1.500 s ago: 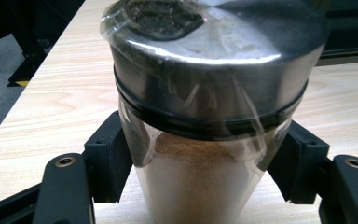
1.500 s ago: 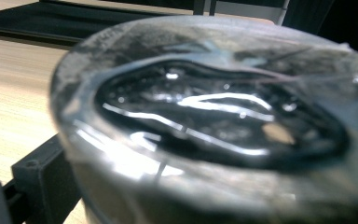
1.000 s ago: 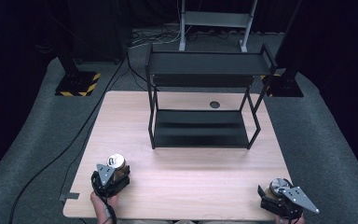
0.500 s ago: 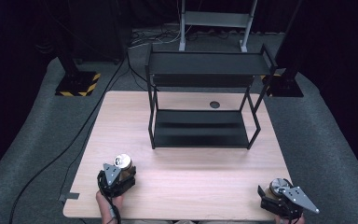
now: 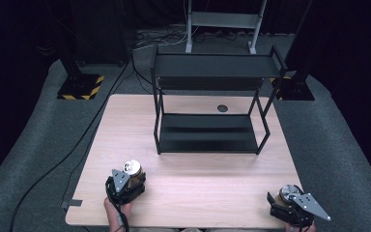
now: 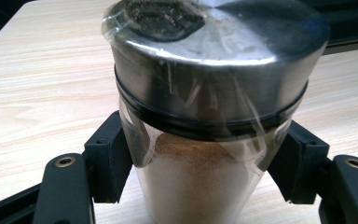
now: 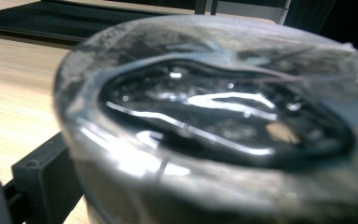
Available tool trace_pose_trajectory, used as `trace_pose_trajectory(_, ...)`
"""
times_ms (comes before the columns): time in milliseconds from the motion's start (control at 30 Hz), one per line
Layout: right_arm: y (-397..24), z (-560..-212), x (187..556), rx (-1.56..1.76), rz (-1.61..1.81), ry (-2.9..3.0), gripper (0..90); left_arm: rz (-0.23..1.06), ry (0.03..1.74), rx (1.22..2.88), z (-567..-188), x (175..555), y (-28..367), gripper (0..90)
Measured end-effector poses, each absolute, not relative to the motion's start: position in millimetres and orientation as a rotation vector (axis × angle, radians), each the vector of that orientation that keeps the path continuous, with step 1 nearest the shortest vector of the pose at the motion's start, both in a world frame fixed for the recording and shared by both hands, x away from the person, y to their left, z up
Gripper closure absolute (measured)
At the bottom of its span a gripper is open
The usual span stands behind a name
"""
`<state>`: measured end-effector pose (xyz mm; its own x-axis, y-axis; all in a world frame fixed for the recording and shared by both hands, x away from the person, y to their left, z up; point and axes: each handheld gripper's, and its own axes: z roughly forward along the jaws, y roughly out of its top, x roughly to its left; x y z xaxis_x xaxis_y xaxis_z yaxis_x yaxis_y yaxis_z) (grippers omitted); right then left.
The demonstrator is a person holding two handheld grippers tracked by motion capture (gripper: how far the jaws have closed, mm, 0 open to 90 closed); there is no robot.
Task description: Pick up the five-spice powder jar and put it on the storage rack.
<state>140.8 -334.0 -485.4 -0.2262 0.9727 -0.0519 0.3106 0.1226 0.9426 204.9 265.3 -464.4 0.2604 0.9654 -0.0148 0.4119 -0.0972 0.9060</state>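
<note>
Near table front, well short of the shelf [image 5: 210, 104]:
Left gripper [image 6: 200, 179]: I see it clamped on spice jar [image 6: 205, 107].
Right gripper [image 5: 290, 205]: second jar [image 7: 214, 121] between its jaws, grip unclear to me.

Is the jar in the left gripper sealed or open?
Sealed. In the left gripper view the jar carries its metal lid, with clear shrink wrap over lid and glass. The left gripper clamps its sides.

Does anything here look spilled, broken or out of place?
Nothing stands out. The spice jar in the left gripper stands upright with its metal lid on under clear wrap, the powder inside. The black shelf rack stands square on the table.
</note>
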Motion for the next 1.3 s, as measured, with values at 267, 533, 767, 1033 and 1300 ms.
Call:
trace_pose_trajectory(267,-334,-485,141,1.267,1.125,1.656,0.0,0.776,1.285,1.673,-463,209,258,31.0)
trace_pose_trajectory(533,-334,-486,141,1.267,1.125,1.656,0.0,0.760,1.269,1.689,-461,213,254,31.0)
trace_pose_trajectory(767,-334,-485,141,1.267,1.126,1.656,0.0,0.753,1.254,1.692,-459,216,250,31.0)
trace_pose_trajectory(1033,-334,-485,141,1.268,1.125,1.656,0.0,0.739,1.229,1.704,-457,222,245,31.0)
trace_pose_trajectory(1300,-334,-486,141,1.267,1.126,1.655,0.0,0.733,1.215,1.708,-456,227,241,31.0)
